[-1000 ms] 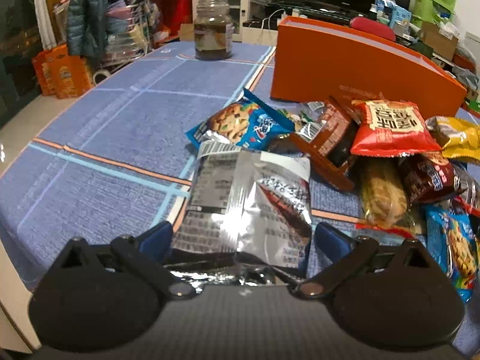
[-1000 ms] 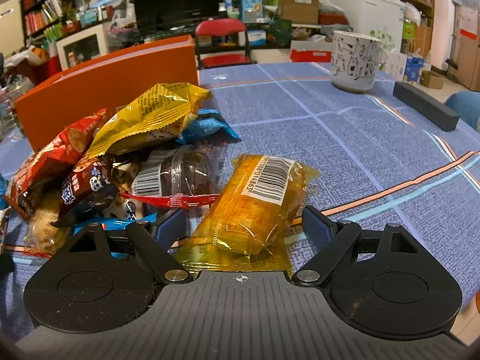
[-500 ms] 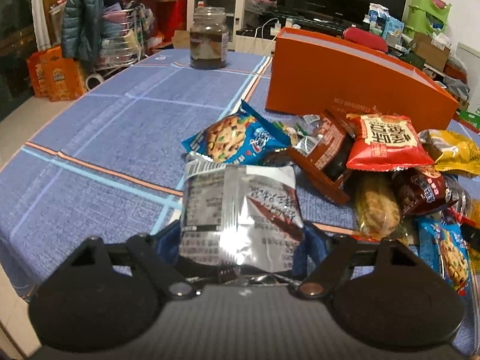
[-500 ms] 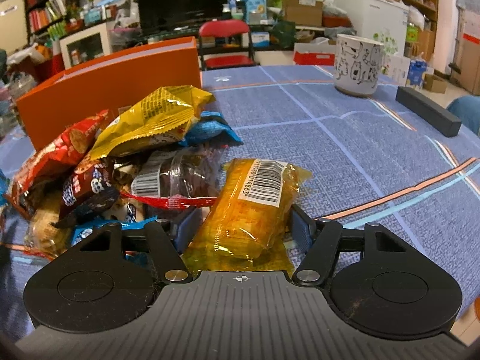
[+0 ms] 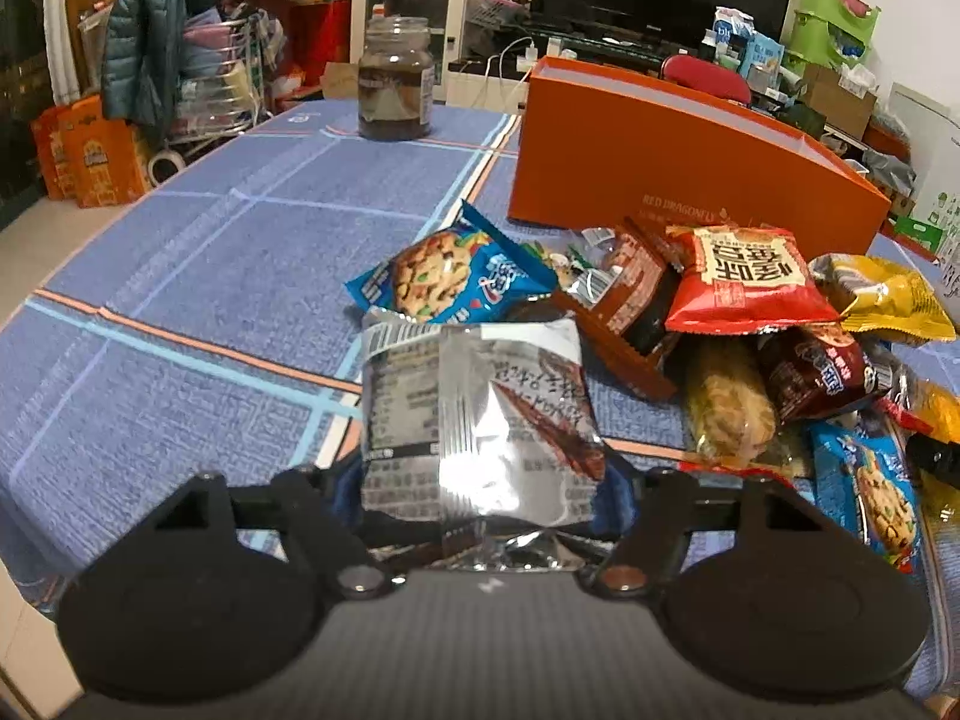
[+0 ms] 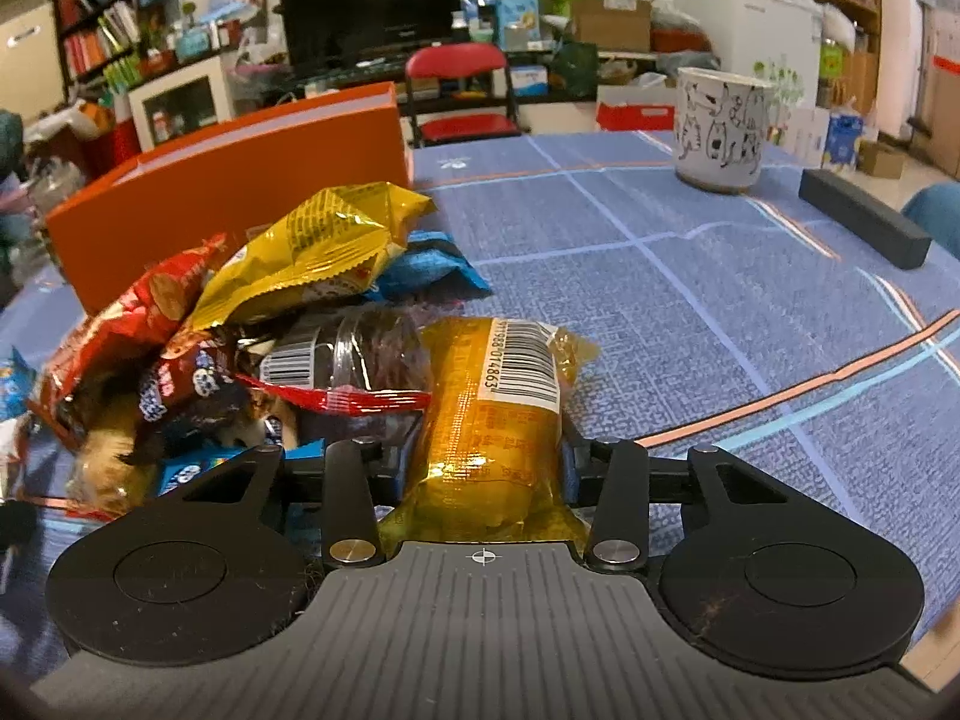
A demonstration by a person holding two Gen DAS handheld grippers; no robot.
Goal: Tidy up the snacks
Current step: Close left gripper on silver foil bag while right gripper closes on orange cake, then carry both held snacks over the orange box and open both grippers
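A table covered by a blue cloth with pale and orange grid lines carried everything. An orange box stood on it, taken here as the landmark. In front of the box a heap of snack packets lay on the cloth. To the box's left, farther back, stood a dark glass jar. To the box's right stood a patterned white cup, and beyond the cup lay a black bar.

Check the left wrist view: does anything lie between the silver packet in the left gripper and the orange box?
Yes. The silver packet sits clamped in the left gripper, and a blue cookie packet plus more of the snack pile lie on the tablecloth before the orange box.
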